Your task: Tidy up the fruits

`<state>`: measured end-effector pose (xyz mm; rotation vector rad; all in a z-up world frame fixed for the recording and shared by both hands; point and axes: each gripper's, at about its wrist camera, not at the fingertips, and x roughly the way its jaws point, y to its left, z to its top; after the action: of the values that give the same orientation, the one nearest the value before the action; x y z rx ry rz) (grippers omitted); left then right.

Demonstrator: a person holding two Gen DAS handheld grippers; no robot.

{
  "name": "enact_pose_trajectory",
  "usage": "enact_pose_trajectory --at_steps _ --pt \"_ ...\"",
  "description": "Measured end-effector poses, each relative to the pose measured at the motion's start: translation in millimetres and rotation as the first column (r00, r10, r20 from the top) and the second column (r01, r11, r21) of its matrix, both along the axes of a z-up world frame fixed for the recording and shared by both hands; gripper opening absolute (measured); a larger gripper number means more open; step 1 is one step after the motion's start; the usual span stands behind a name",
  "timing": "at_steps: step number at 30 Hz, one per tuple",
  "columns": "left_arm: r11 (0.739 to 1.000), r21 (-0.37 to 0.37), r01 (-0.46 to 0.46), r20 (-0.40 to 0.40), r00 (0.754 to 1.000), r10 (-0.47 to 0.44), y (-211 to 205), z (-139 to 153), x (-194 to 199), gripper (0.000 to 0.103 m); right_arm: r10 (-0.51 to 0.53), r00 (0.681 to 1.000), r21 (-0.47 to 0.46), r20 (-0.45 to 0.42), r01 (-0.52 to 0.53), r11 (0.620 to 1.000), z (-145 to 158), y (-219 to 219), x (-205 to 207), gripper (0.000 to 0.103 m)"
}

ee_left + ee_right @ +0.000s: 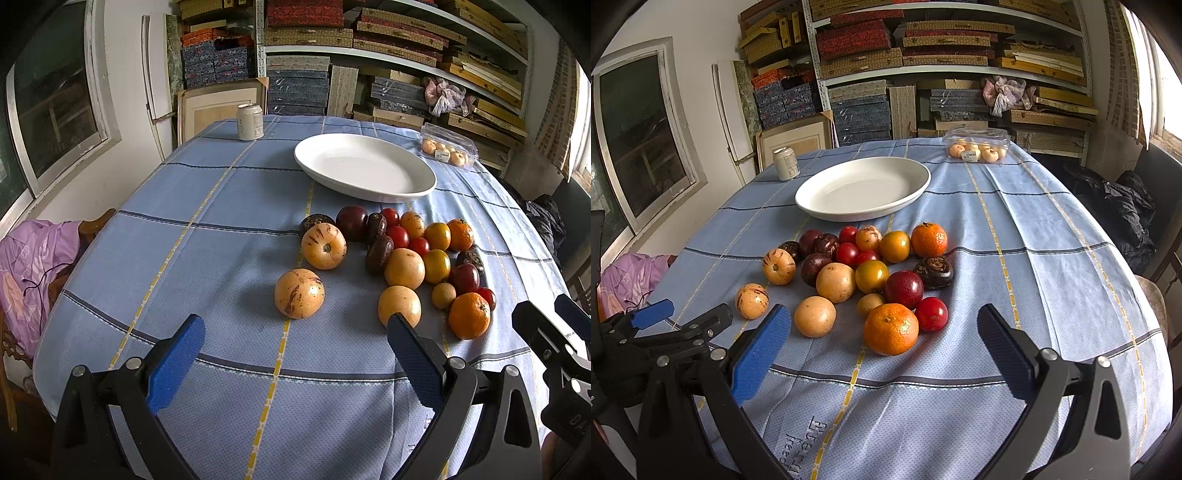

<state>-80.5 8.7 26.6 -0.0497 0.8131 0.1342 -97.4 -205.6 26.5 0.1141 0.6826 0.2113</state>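
Several loose fruits lie in a cluster on the blue checked tablecloth: striped yellow melons, oranges, red tomatoes and dark purple fruits. Behind them stands an empty white oval plate. My left gripper hovers open just short of the nearest striped melon, holding nothing. In the right wrist view my right gripper is open over the near tablecloth, right in front of the big orange, also empty. Each gripper shows at the edge of the other's view.
A drink can stands at the table's far left. A clear plastic box of small pale fruits sits at the far right corner. Shelves stacked with boxes fill the back wall. A chair with purple cloth stands left of the table.
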Motion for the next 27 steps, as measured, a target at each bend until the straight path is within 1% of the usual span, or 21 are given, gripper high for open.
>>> enact_pose_trajectory --at_steps 13,20,24,27 --pt "1.000 0.004 0.002 -0.010 1.000 -0.002 -5.1 -2.6 2.4 0.099 0.000 1.000 0.003 -0.001 0.000 1.000 -0.6 0.0 0.0 0.099" --pt "1.000 0.003 0.018 -0.018 1.000 -0.018 -6.3 -6.3 3.6 0.099 0.011 1.000 0.011 -0.009 -0.011 1.000 -6.7 0.4 1.3 0.099" --pt "0.999 -0.006 0.046 -0.054 0.997 -0.046 -1.0 -16.2 7.7 0.099 0.036 0.999 0.026 -0.036 -0.035 0.999 -16.4 1.1 4.1 0.099" --pt "0.998 -0.023 0.061 -0.100 0.993 -0.063 10.7 -33.3 10.2 0.099 0.054 0.997 0.009 -0.054 -0.053 0.999 -25.7 0.4 4.0 0.099"
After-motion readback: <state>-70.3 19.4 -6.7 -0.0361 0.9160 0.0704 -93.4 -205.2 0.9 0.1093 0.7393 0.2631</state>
